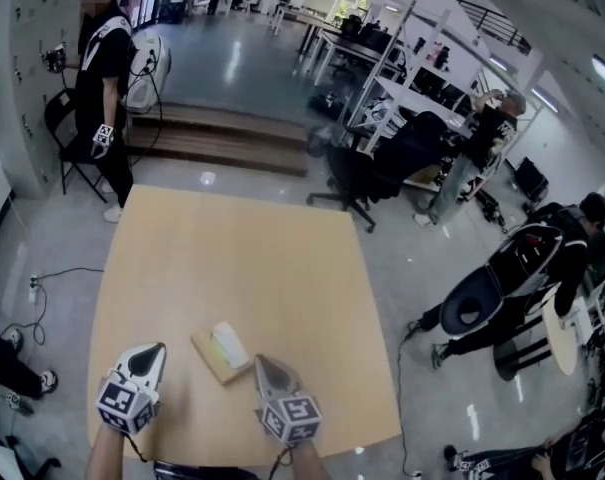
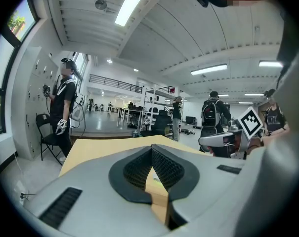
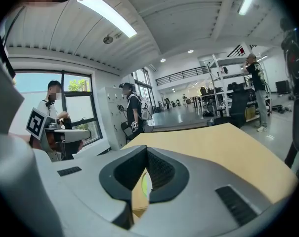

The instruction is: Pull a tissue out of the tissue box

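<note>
A square table of pale wood [image 1: 232, 258] stands on a glossy grey floor [image 1: 242, 63] — a low brown wooden step [image 1: 222, 133] crosses behind it. A black folding chair [image 1: 62, 113] sits by the white wall [image 1: 27, 38] at left. White metal shelving racks [image 1: 402, 78] and a black swivel office chair [image 1: 352, 183] stand at right. A long white strip light [image 2: 134, 1] runs overhead — a dark-framed window [image 3: 28, 88] shows daylight.

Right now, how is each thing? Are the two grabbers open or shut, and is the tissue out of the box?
left gripper: shut, holding nothing.
right gripper: shut, holding nothing.
tissue box: lying flat on the table, between the two grippers, not gripped.
tissue: white, at the top of the box, not pulled out.
</note>
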`<state>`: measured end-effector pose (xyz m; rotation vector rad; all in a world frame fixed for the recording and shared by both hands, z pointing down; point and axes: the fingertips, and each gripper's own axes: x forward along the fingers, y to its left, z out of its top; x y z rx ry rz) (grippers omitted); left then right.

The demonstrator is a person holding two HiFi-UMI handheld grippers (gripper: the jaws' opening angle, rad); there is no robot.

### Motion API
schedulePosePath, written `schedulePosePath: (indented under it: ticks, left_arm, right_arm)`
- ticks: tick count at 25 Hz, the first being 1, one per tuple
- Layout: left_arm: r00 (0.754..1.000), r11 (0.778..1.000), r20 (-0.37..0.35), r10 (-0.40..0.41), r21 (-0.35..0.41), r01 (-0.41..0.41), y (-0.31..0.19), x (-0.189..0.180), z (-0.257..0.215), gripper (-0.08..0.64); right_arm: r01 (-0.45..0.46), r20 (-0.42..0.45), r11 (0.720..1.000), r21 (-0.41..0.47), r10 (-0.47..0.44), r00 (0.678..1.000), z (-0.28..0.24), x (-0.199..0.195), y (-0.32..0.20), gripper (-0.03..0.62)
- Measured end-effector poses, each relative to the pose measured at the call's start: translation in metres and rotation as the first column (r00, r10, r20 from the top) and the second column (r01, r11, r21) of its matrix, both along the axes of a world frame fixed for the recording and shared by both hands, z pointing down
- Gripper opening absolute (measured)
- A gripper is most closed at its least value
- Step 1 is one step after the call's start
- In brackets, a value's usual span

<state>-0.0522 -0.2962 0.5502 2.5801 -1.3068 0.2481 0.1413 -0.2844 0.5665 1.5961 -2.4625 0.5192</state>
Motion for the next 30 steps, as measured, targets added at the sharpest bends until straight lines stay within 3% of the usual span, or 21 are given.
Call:
schedulePosePath:
  ticks: [20,30]
  left_arm:
    - [1.000,0.990,0.021,-0.012,-0.143,0.015,-0.011,0.011,0.085,0.008]
    - [1.000,0.981,0.016,-0.007,-0.193,0.010,-0.012,0.010,0.102,0.008]
  right_arm:
    - [0.047,0.016,0.980,-0.192,-0.045,0.999,0.099,-0.005,-0.006,0.003]
    - [0.025,0.006,0.969,-0.248,-0.024,1.000,0.120,-0.006,-0.009,0.005]
